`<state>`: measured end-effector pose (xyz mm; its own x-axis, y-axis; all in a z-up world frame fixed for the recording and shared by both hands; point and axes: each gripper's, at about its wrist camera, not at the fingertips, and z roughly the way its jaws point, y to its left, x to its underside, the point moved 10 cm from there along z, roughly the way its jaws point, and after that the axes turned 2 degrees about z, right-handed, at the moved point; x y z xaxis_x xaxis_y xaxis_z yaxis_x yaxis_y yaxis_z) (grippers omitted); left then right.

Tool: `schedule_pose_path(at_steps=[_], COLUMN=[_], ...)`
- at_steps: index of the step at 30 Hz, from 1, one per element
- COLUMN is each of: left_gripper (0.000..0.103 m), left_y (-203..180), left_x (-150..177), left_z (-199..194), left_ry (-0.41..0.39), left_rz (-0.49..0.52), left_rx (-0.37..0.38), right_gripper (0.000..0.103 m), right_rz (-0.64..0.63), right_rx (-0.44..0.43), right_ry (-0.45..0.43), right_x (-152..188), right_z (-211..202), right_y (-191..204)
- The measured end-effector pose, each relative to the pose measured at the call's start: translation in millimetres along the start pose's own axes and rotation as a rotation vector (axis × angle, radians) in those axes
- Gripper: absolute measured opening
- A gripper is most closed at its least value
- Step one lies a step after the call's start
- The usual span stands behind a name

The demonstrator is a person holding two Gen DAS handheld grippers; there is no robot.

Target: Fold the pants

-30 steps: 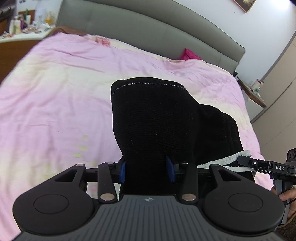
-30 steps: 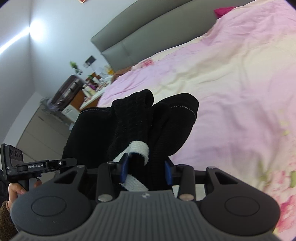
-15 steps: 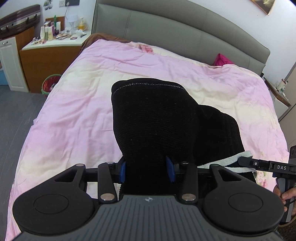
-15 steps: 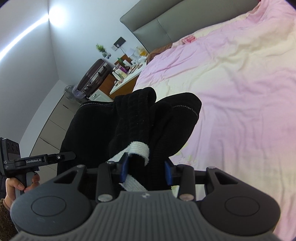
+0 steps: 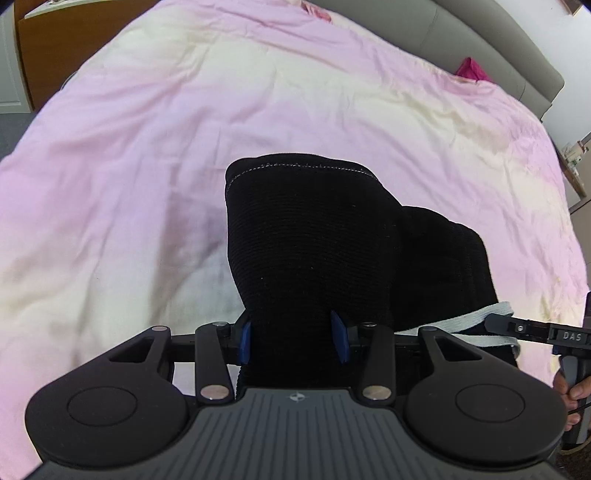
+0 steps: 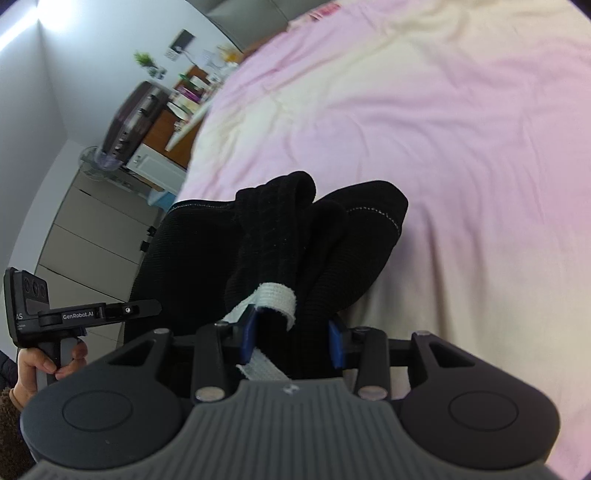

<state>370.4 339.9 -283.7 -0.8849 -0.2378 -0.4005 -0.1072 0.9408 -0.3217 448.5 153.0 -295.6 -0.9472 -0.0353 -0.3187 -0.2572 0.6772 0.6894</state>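
1. Bed [image 5: 155, 122]: covered by a pink and cream duvet [image 6: 461, 155], creased all over.
2. Grey padded headboard [image 5: 491, 44] along the bed's far edge.
3. Magenta cloth item [image 5: 470, 69] on the duvet, right against the headboard.
4. Small pink-red patch [image 5: 314, 11] on the duvet near the headboard; unclear what.

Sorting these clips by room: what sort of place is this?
A bedroom, most likely: a wide bed under a pink duvet, a grey padded headboard, and a cluttered bedside cabinet.

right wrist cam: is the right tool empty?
No, the right tool is clamped on bunched black pants and their white drawstring.
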Motion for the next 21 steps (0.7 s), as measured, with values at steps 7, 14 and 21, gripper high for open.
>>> schedule_pose_path(at_steps=[7,14,21], left_gripper=[0.053,0.063,0.066], left_y=[26,25,6], left_x=[6,10,12], left_z=[22,21,-29], left_ry=[0.020,0.018,-0.080], left_rz=[-0.075,-0.117,0.045], left_rx=[0.062,0.021,-0.123], right_gripper=[0.036,0.041,0.060], right_rz=[0.032,0.064,-0.116], right_rx=[0.047,0.095,0.236], right_ry=[0.022,0.027,0.001], right_x=[6,7,0], right_z=[27,39,13], right_y=[-42,-54,-31])
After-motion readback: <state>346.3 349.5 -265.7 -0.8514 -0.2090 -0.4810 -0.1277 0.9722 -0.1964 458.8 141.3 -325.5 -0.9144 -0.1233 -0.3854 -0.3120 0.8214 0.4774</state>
